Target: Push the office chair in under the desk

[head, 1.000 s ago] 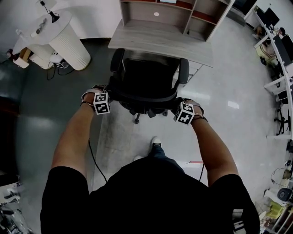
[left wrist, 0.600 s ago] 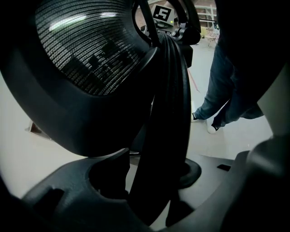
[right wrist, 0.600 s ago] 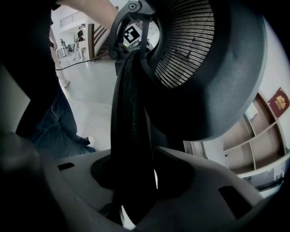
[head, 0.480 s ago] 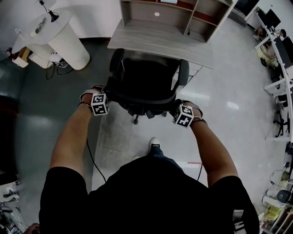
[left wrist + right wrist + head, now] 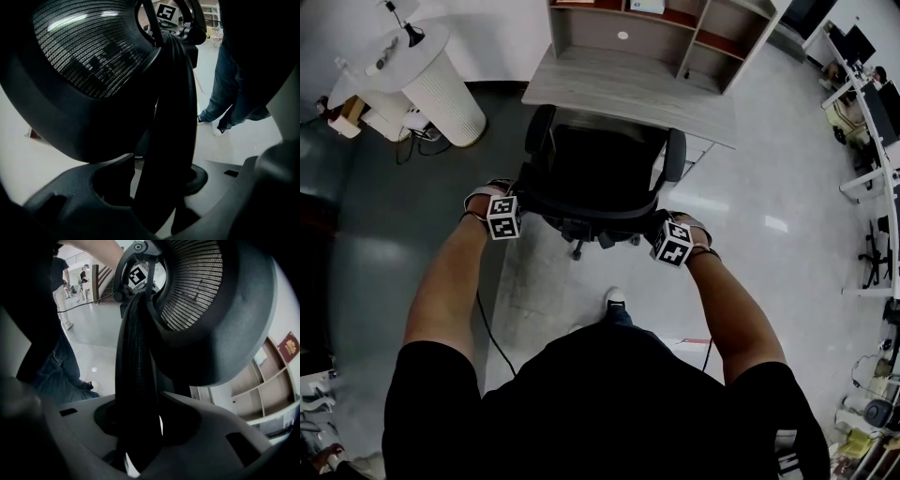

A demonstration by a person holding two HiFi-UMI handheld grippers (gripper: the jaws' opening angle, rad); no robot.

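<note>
The black office chair (image 5: pixel 600 169) stands facing the grey desk (image 5: pixel 628 89), and the front of its seat reaches the desk's near edge. My left gripper (image 5: pixel 525 195) is shut on the left rim of the backrest (image 5: pixel 171 117). My right gripper (image 5: pixel 656 225) is shut on the right rim of the backrest (image 5: pixel 136 371). In the left gripper view the dark rim runs up between the jaws of the left gripper (image 5: pixel 164 197), with the mesh (image 5: pixel 84 47) to its left. In the right gripper view the rim fills the gap in the right gripper (image 5: pixel 140 441), with the mesh (image 5: pixel 197 282) to its right.
A white fluted round stand (image 5: pixel 441 84) sits to the desk's left, on dark flooring. Open shelves (image 5: pixel 675 28) rise from the desk's back. A cable (image 5: pixel 487 328) trails on the floor by my left arm. More desks (image 5: pixel 872 112) line the far right. My shoe (image 5: pixel 616 300) is behind the chair's castors (image 5: pixel 579 249).
Both grippers keep their hold on the backrest. Chair and hands have barely shifted in the view; my foot sits slightly lower in it.
</note>
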